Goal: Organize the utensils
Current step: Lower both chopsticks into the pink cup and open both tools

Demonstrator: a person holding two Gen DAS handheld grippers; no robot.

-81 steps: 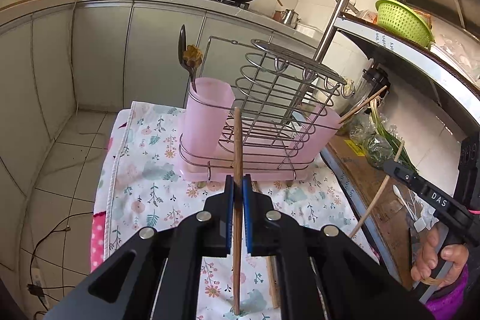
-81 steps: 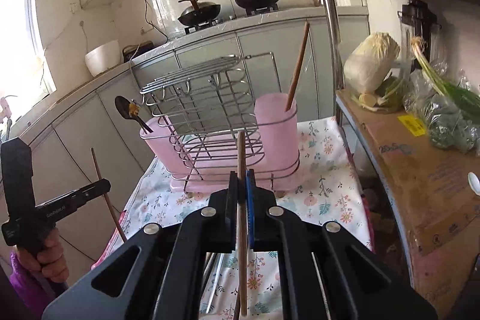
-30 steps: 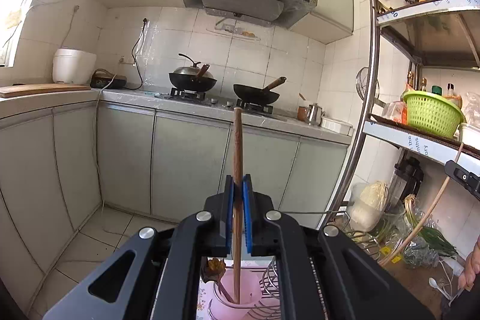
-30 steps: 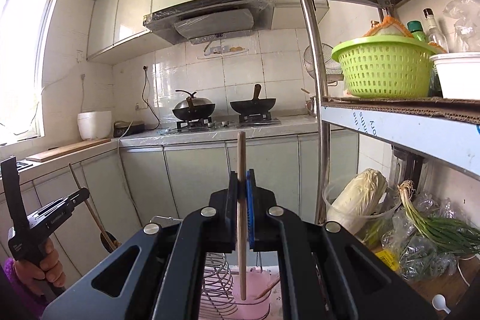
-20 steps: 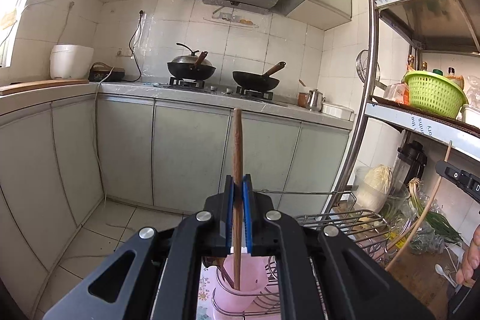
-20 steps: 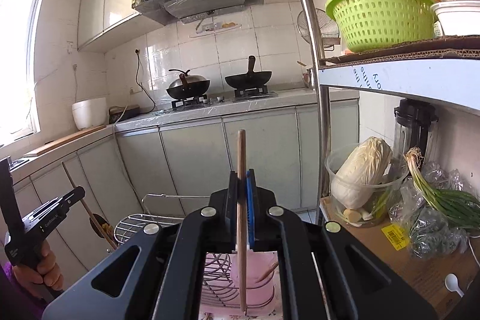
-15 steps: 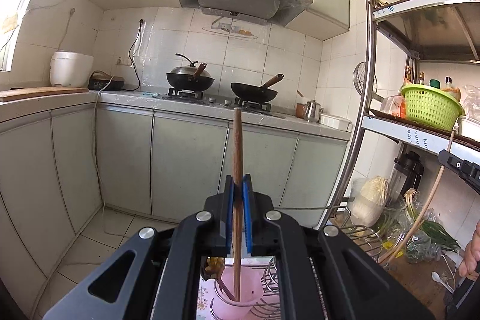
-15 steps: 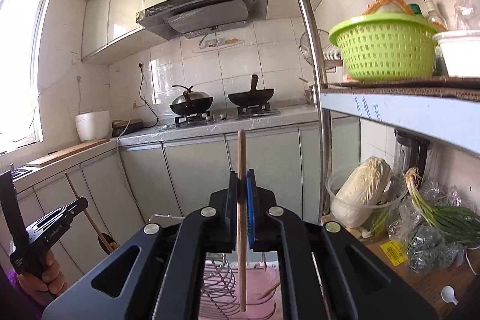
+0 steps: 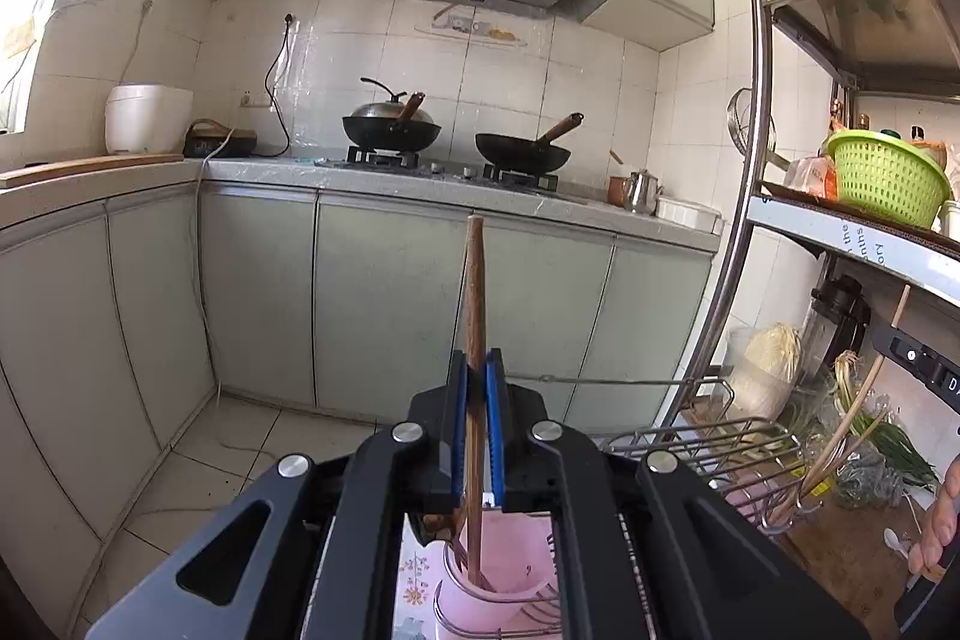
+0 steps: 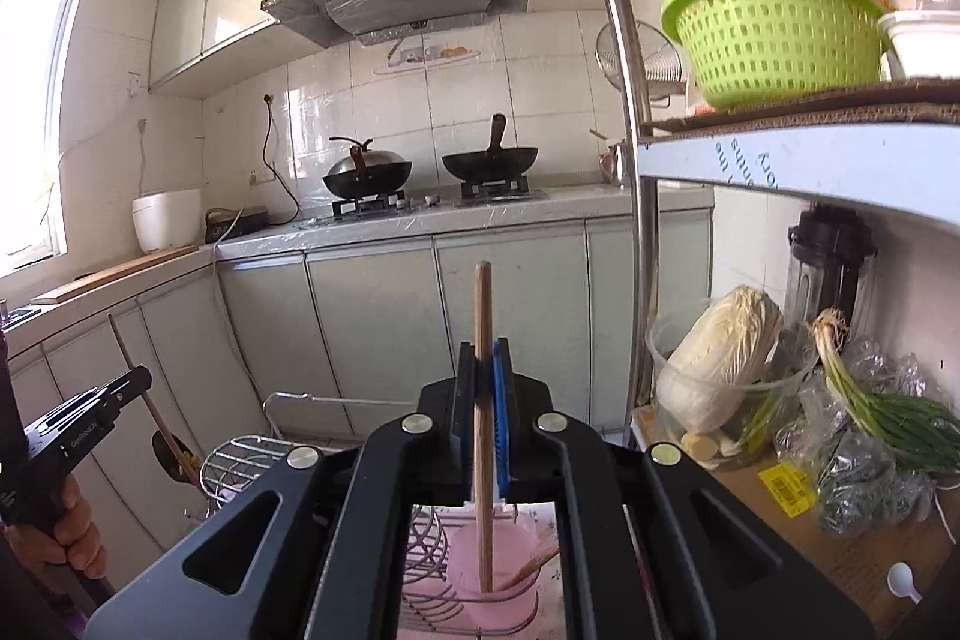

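A: What has the left gripper (image 9: 474, 403) got?
B: It's clamped on a dark chopstick (image 9: 474, 292), tip inside the pink cup (image 9: 492, 586) at 6 o'clock.
A: And the right gripper (image 10: 483, 388)?
B: It pinches a pale chopstick (image 10: 483, 334), tip in another cup (image 10: 486, 562)

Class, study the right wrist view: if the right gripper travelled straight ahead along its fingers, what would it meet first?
Probably the grey-green cabinet doors under the stove counter. Nothing nearer shows beyond the right gripper and its wooden chopstick, though depth is uncertain.
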